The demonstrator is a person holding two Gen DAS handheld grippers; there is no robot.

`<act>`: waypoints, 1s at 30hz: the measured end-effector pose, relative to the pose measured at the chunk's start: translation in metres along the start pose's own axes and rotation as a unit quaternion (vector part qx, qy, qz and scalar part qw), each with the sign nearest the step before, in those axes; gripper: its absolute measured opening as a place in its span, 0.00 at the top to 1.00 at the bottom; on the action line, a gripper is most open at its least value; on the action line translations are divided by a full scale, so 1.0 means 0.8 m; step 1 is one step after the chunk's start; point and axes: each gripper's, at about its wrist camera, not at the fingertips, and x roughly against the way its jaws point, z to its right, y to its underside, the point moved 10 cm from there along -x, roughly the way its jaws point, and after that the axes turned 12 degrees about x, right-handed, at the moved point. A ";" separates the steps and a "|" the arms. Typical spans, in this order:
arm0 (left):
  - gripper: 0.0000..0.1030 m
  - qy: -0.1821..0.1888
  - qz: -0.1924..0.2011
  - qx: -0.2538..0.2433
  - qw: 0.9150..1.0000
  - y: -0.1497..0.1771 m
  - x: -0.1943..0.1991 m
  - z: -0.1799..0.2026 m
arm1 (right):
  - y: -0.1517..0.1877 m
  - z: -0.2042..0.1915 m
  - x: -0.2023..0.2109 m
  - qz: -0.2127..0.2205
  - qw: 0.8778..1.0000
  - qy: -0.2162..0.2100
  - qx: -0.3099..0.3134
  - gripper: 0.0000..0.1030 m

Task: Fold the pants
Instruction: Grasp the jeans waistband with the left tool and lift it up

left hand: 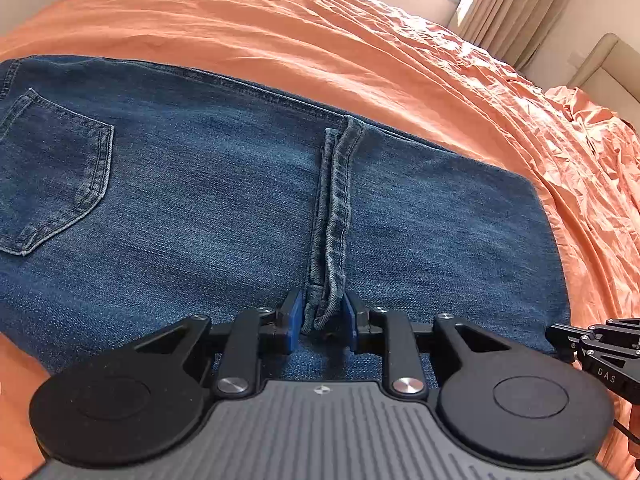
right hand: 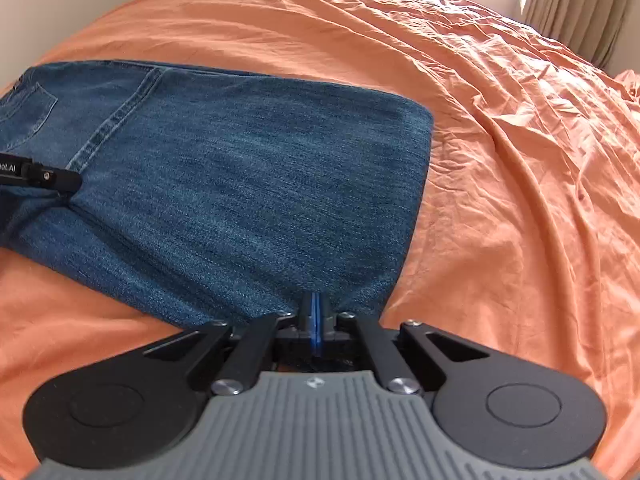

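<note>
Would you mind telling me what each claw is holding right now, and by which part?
The right claw pinches the jeans at their near edge. The left claw stands open around the leg hems, gripping nothing.

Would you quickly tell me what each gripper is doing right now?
Left gripper: open, pads clear of the jeans' hem lying between them.
Right gripper: shut, pinching the near edge of the jeans.
</note>
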 end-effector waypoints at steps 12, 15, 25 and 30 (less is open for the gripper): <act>0.64 0.029 0.092 0.093 0.991 -0.034 0.126 -0.069 | -0.057 -0.082 0.058 0.020 0.985 -0.059 0.158 0.98; 0.62 0.022 0.124 0.131 0.983 -0.057 0.152 -0.109 | -0.080 -0.117 0.066 0.039 0.976 -0.076 0.202 0.95; 0.52 0.042 0.200 0.344 0.917 -0.100 0.197 -0.295 | -0.182 -0.191 0.041 0.032 0.971 -0.093 0.220 0.78; 0.52 0.067 0.234 0.463 0.852 -0.097 0.187 -0.381 | -0.207 -0.207 0.003 0.015 0.968 -0.080 0.237 0.78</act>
